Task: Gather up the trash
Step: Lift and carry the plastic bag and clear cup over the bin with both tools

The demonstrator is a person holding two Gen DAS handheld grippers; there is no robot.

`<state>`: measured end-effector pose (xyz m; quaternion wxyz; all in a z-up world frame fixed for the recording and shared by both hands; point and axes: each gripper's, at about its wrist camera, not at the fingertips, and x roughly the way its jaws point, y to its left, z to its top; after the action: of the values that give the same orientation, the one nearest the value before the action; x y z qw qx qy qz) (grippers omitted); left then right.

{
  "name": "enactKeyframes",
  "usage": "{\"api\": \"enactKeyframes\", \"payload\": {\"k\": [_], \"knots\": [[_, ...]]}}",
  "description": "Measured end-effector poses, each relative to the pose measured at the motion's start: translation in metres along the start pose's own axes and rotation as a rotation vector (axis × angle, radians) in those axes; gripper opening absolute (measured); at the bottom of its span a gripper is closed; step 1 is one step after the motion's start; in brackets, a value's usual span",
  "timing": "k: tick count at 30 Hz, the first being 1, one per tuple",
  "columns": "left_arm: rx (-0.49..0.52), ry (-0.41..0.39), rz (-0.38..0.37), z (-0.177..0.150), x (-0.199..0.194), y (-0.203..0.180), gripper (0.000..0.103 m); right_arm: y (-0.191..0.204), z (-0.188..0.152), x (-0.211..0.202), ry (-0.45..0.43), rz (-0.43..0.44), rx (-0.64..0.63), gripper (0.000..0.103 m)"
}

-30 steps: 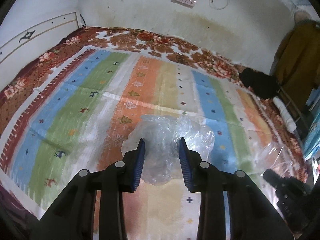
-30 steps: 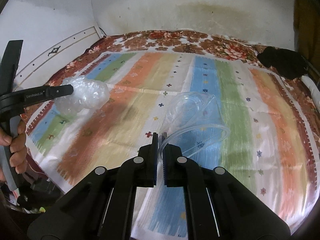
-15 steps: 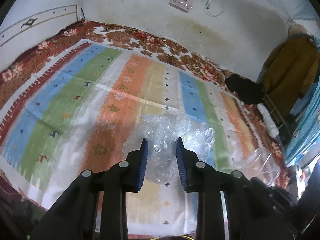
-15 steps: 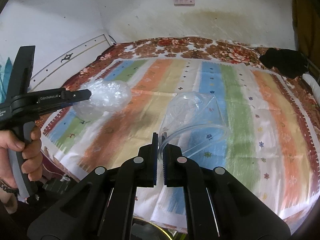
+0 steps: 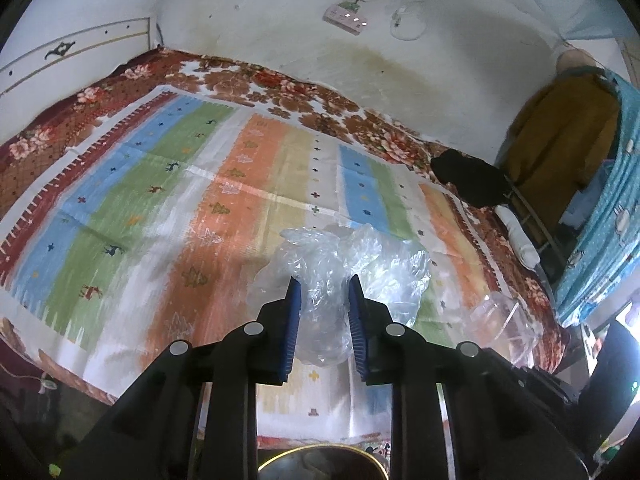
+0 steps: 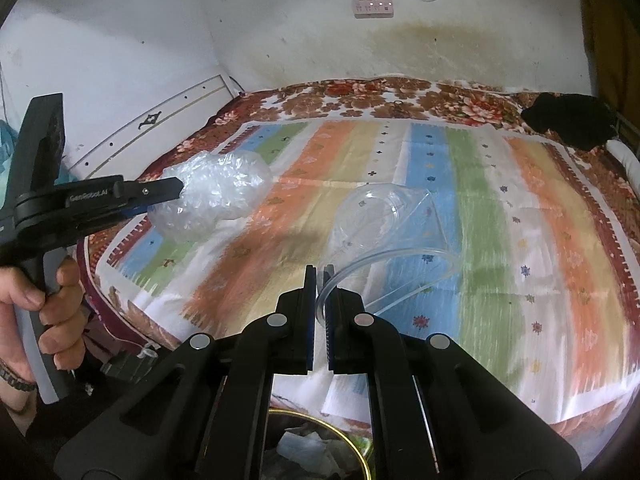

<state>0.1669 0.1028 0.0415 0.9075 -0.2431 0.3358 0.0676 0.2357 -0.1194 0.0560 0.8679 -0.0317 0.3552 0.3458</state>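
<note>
Covering nearly the whole bed, a striped sheet point(image 6: 472, 216) in blue, green, orange and cream lies over a brown floral blanket point(image 6: 400, 96), with stained white walls point(image 5: 280, 20) behind and a pink power strip point(image 6: 373, 8) mounted high up. A dark bundle of cloth point(image 6: 572, 124) sits at the far right corner of the bed. Below the near edge of the bed, a round bin with a gold rim point(image 6: 356, 446) shows scraps of trash inside it. The left gripper point(image 5: 322, 298) is clamped around a crumpled clear plastic bag point(image 5: 352, 264), a puffy, wrinkled, translucent wad held up above the sheet; in the right wrist view the same wad point(image 6: 218, 194) bulges from the tip of that tool, whose handle is gripped by a bare hand point(image 6: 48, 312). The right gripper point(image 6: 319, 280) is pinched nearly closed on the thin rim of a clear plastic container point(image 6: 384, 224), glossy and see-through, which hangs over the blue and cream stripes near the bed's front edge
</note>
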Motion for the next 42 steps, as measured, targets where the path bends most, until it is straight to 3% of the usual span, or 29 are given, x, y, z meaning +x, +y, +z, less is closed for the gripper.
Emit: {"api": "enactKeyframes", "payload": {"k": [10, 22, 30, 42], "knots": [[0.030, 0.000, -0.091, -0.037, -0.033, -0.019, 0.022, 0.011, -0.025, -0.026, -0.016, 0.029, 0.008, 0.003], [0.094, -0.006, -0.115, -0.081, -0.064, -0.030, 0.022, 0.020, -0.072, -0.051, 0.003, 0.054, -0.001, 0.003], [0.054, 0.085, -0.073, -0.113, -0.064, -0.013, 0.022, 0.025, -0.105, -0.060, 0.045, 0.088, 0.021, 0.003], [0.125, 0.105, -0.044, -0.153, -0.071, -0.024, 0.022, 0.033, -0.140, -0.067, 0.101, 0.112, 0.011, 0.003]]}}
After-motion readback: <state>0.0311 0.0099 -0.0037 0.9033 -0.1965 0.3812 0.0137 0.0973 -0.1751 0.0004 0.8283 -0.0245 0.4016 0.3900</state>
